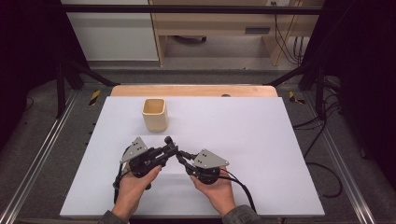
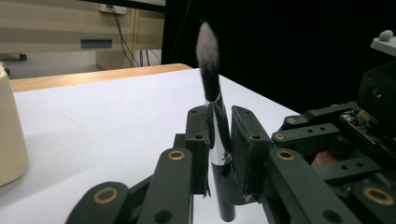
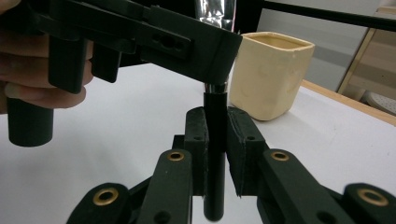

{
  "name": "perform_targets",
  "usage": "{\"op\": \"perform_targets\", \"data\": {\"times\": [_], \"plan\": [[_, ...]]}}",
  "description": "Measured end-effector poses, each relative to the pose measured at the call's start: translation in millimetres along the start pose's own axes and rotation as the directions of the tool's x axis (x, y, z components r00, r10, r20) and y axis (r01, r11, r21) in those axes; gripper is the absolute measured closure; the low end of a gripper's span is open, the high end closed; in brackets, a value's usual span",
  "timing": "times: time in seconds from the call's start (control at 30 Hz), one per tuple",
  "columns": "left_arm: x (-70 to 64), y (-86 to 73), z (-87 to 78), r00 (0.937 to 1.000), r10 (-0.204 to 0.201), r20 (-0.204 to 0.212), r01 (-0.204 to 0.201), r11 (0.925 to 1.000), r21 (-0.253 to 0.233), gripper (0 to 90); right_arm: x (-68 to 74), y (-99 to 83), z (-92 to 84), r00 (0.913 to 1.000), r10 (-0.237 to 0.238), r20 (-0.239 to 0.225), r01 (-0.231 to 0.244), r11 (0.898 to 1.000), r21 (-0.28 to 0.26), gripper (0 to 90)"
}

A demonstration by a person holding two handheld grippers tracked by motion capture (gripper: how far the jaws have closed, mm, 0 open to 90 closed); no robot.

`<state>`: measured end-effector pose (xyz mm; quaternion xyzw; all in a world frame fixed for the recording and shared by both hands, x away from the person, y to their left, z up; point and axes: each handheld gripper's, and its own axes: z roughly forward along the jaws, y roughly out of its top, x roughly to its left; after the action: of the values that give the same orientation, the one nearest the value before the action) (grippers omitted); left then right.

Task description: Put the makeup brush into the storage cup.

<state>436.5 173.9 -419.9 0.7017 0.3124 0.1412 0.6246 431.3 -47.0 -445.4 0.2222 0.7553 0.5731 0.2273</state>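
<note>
A brush [image 2: 208,70] with a black handle, a silver ferrule and dark, pale-tipped bristles stands upright just above the white tabletop [image 1: 243,140]. My left gripper [image 2: 219,126] is shut on it at the ferrule. My right gripper [image 3: 215,123] is shut on the black handle [image 3: 215,172] just below. From the high view, both grippers meet at the brush [image 1: 168,140] in the near middle of the table, the left gripper [image 1: 173,150] coming from the left and the right gripper [image 1: 180,157] from the right. A cream square cup [image 1: 154,114] stands open and upright a little behind them.
The cup [image 3: 268,74] is close behind the brush in the right gripper view, with the left gripper's body [image 3: 187,42] and a hand [image 3: 28,60] overhead at the left. A wooden edge [image 1: 194,90] runs along the table's far side. Cables [image 1: 322,172] lie off to the right.
</note>
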Motion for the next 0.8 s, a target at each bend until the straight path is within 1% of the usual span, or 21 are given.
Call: {"op": "perform_targets", "data": {"times": [0.03,0.07,0.1,0.17,0.37,0.43,0.57,0.8], "plan": [[-0.9,0.3,-0.2,0.9999,0.012,-0.006,-0.013,0.9999,-0.001,79.4,0.1,-0.1,0.0,1.0,0.003,0.002,-0.003,1.0,0.0,78.4],[-1.5,0.6,-0.7,0.9997,0.02,-0.011,-0.02,0.9998,-0.005,79.6,0.4,-0.1,-0.1,1.0,0.002,0.005,-0.002,1.0,-0.001,76.0],[-1.4,1.0,-1.2,0.9997,0.021,-0.011,-0.021,0.9997,-0.008,79.6,0.4,-0.1,-0.1,1.0,0.002,0.005,-0.002,1.0,-0.001,76.0],[-0.3,1.7,-2.8,0.9994,0.026,-0.021,-0.027,0.9995,-0.016,79.6,0.3,-0.2,0.1,0.9999,0.004,0.01,-0.004,1.0,0.0,71.6],[5.5,2.6,-8.3,0.9983,0.033,-0.048,-0.035,0.9989,-0.032,79.6,-0.7,-1.6,1.7,0.9994,0.017,0.029,-0.018,1.0,0.014,59.1],[7.0,3.2,-10.3,0.998,0.035,-0.051,-0.038,0.9983,-0.044,79.6,-1.2,-2.4,2.3,0.999,0.025,0.038,-0.026,0.999,0.022,53.2],[9.9,3.8,-13.4,0.9969,0.037,-0.069,-0.04,0.9977,-0.054,79.6,-2.7,-3.3,2.6,0.9978,0.041,0.052,-0.043,0.999,0.034,47.2],[14.3,4.5,-17.7,0.995,0.038,-0.092,-0.044,0.9969,-0.065,79.6,-6.5,-3.4,2.5,0.9964,0.059,0.06,-0.062,0.997,0.051,36.6]]}}
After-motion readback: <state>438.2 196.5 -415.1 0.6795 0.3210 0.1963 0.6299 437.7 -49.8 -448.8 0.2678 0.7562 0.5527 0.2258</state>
